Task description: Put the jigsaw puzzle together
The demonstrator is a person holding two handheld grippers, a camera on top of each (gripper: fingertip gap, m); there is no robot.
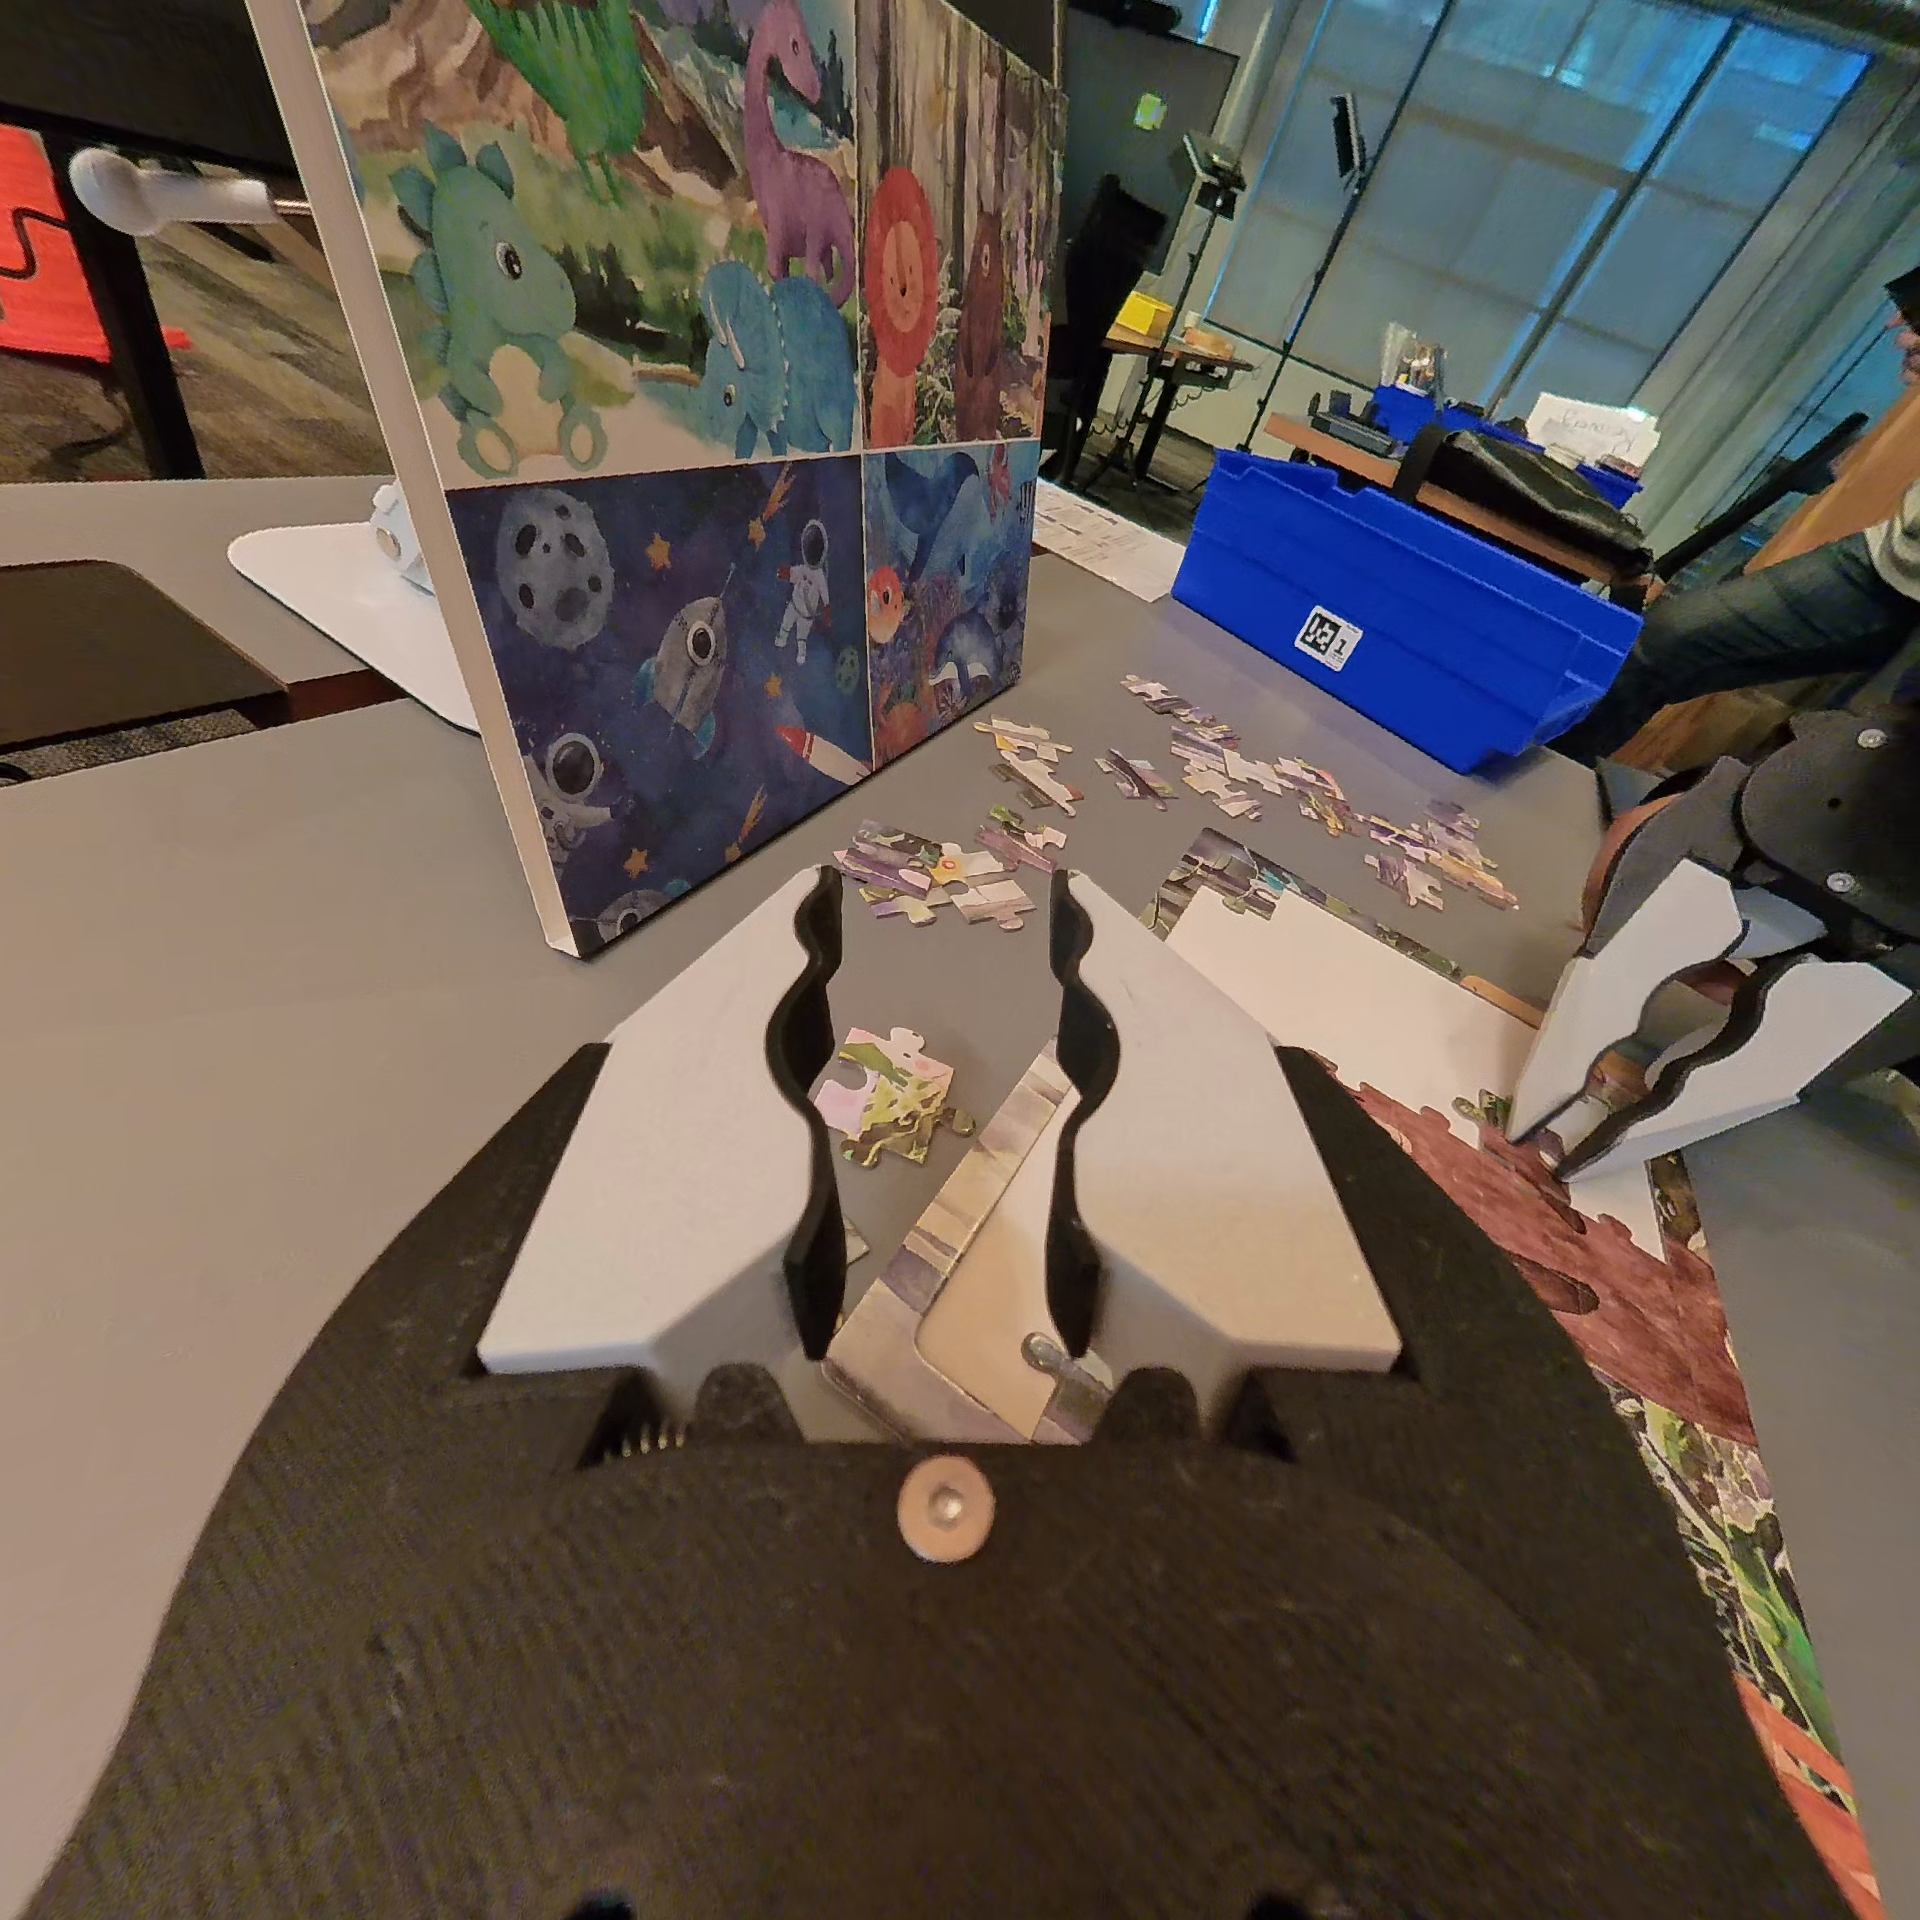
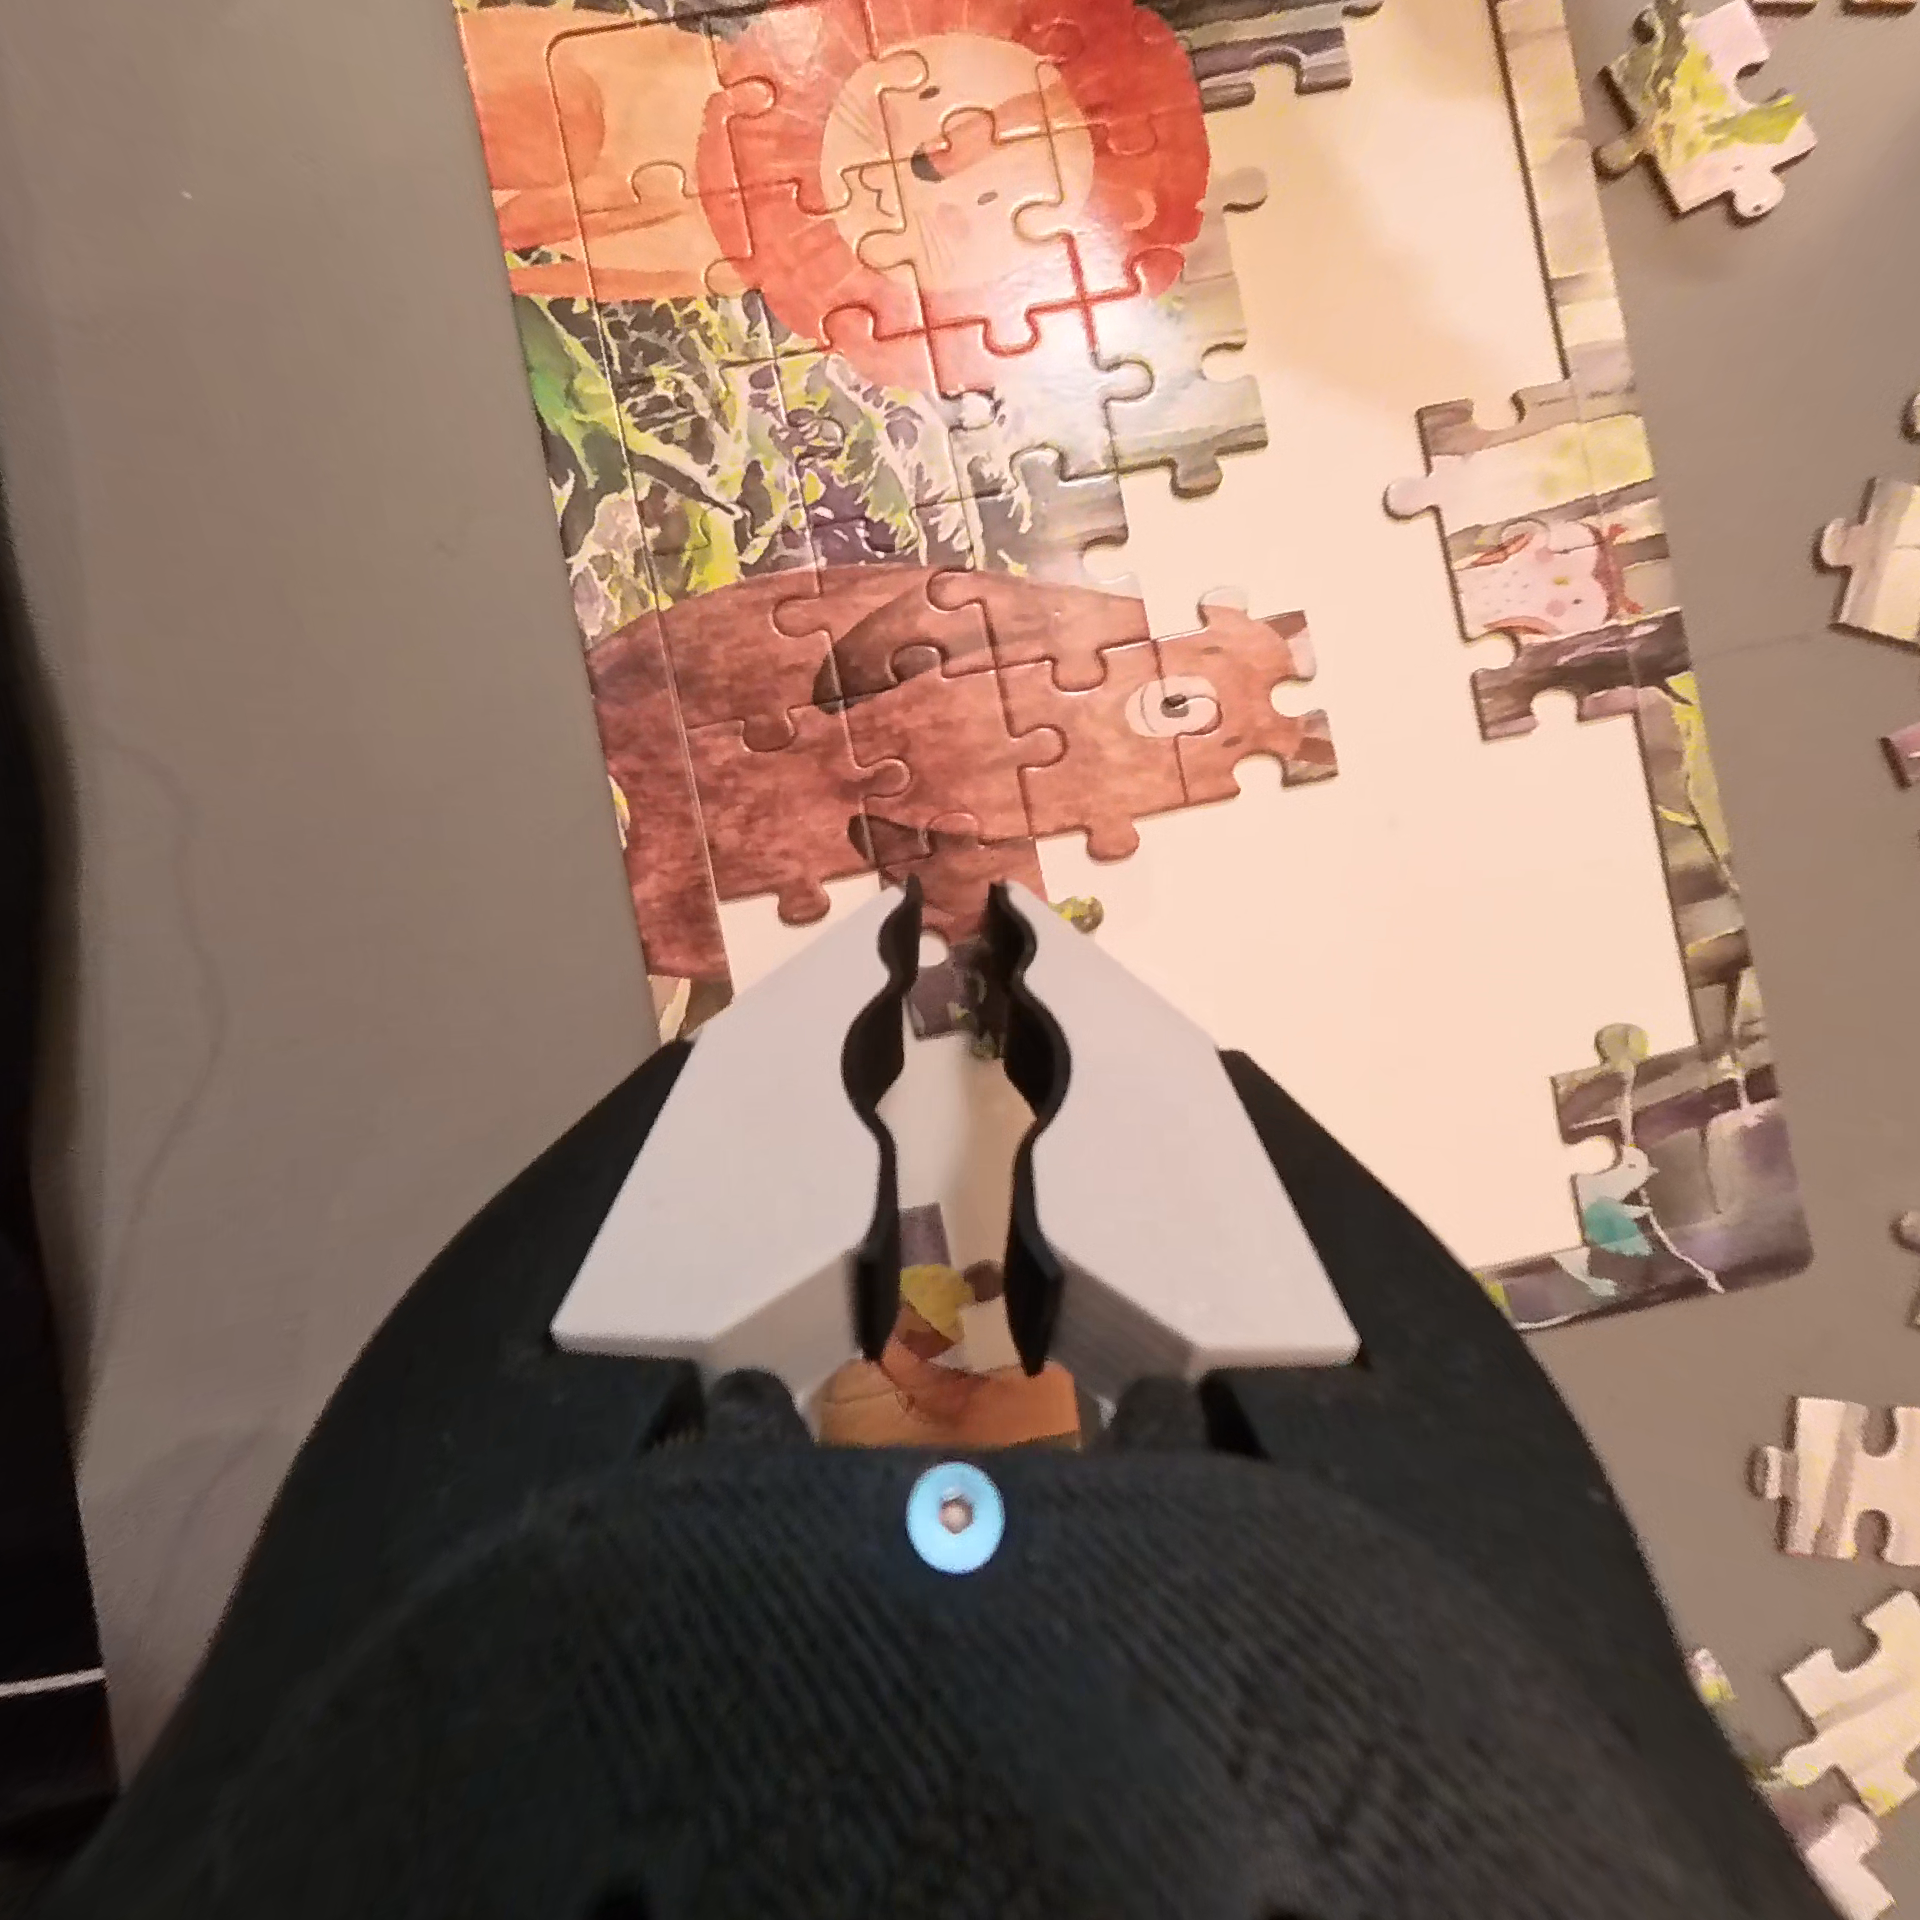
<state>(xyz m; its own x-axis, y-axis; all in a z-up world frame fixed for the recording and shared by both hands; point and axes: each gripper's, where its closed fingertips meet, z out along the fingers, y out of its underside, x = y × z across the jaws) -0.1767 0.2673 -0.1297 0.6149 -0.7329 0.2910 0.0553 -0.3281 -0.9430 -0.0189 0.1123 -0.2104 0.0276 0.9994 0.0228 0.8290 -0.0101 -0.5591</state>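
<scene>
The partly built jigsaw puzzle (image 2: 935,343) lies in its cream tray (image 2: 1299,987), with a red lion and a brown bear (image 2: 935,727) joined on the left side. My right gripper (image 2: 954,894) has its tips down at the bear's lower edge, nearly shut on a puzzle piece (image 2: 956,992). It also shows at the right of the left wrist view (image 1: 1548,1153). My left gripper (image 1: 945,888) is open and empty above the grey table, over a small joined cluster of pieces (image 1: 894,1091) beside the tray's corner (image 1: 1330,977).
The picture box (image 1: 665,623) stands upright ahead on the left. Loose pieces (image 1: 1247,769) are scattered behind the tray, and more (image 2: 1704,125) lie to its right. A blue bin (image 1: 1392,613) sits at the back right. A person's sleeve (image 1: 1766,623) is at the far right. The gap from one gripper's tips to the other's is roughly 25 cm.
</scene>
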